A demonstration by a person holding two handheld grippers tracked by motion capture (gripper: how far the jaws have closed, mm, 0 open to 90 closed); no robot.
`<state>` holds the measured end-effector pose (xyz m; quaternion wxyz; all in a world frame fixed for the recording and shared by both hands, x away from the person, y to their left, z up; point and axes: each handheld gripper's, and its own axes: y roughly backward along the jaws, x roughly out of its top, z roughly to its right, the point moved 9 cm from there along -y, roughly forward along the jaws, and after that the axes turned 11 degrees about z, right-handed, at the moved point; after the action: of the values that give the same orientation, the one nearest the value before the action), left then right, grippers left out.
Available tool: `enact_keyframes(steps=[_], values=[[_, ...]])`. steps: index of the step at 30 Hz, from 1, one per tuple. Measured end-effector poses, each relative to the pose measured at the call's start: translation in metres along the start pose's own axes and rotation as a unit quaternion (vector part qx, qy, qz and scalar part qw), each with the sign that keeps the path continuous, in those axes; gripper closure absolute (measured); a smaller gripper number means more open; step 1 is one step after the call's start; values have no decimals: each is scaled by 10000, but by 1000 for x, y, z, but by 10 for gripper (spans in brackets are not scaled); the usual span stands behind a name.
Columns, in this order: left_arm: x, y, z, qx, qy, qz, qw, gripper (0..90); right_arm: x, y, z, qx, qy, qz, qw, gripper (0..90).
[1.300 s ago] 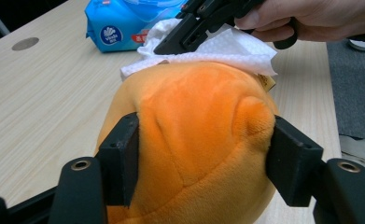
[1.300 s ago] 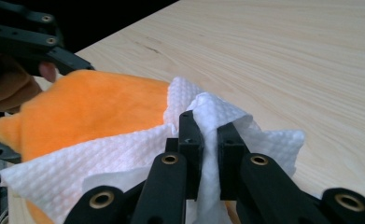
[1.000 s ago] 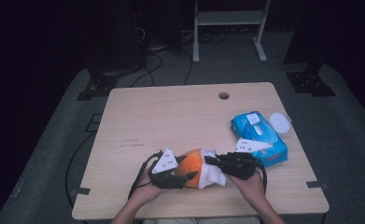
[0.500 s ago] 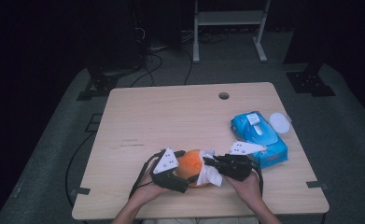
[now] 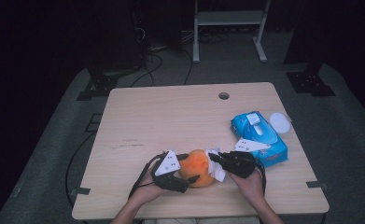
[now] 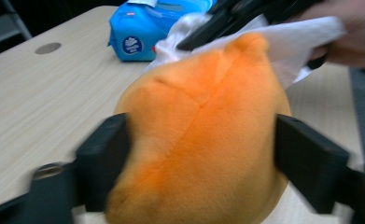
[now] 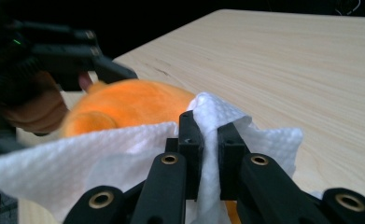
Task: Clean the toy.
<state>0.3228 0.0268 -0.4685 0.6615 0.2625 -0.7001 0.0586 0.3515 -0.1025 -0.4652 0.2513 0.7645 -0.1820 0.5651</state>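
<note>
A soft round orange plush toy (image 5: 196,167) sits near the front edge of the light wooden table (image 5: 171,116). The left gripper (image 6: 199,154) has one black jaw on each side of the toy. Its jaws have just been closing, and they touch the fuzzy sides. The right gripper (image 7: 209,135) is pinched tight on a white paper tissue (image 7: 101,149) that lies against the toy. Just behind it rests a blue pack of tissues (image 5: 259,135).
</note>
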Motion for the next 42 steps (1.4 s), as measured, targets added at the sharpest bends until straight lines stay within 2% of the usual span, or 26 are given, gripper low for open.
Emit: enact_keyframes(steps=[2,5,9,12,14,15,17,19,21,23,24,26,27,29,30,31,33,37,40,42], values=[[2,0,-1,126,-76,-2,9999,343,8,3,-6,75,44,123,9999,832],[7,-1,-3,270,16,87,9996,439,24,10,-22,332,135,369,9987,832],[13,4,-4,290,167,169,9993,478,38,15,-46,722,259,581,9954,832],[16,6,-4,289,339,204,9988,482,36,11,-58,830,481,461,9943,832],[15,5,-2,288,327,155,9989,458,27,4,-55,729,525,290,9955,832],[14,4,-2,281,342,158,9989,428,23,2,-50,707,431,246,9963,833],[16,3,-4,224,415,272,9985,338,19,1,-43,592,419,189,9972,834],[17,1,-6,268,410,364,9981,208,19,3,-35,465,427,205,9978,833],[10,-2,-9,353,336,217,9986,124,20,4,-29,365,421,226,9982,833],[3,-7,-7,266,419,162,9986,127,20,6,-24,315,355,256,9985,833],[2,-8,-6,254,323,172,9990,158,20,6,-22,274,370,244,9986,833],[5,-8,-2,176,307,175,9992,237,19,7,-19,213,392,229,9987,833],[7,-6,1,20,269,189,9995,283,19,7,-16,170,415,230,9987,832],[9,-3,5,-253,316,299,9987,374,19,10,-7,2,409,240,9989,830],[10,-3,5,-265,340,343,9985,381,19,12,-2,-42,324,264,9991,830],[10,-3,4,-211,371,347,9985,344,19,13,1,-53,272,280,9992,830],[7,-8,0,66,336,235,9991,198,18,14,3,-62,222,280,9993,830],[-1,-18,-3,217,359,119,9990,74,18,11,-3,40,324,245,9992,830],[-2,-22,-2,154,327,151,9992,79,17,11,-4,67,320,248,9992,830],[-2,-22,0,111,250,142,9995,149,18,11,-3,64,287,259,9992,830]])
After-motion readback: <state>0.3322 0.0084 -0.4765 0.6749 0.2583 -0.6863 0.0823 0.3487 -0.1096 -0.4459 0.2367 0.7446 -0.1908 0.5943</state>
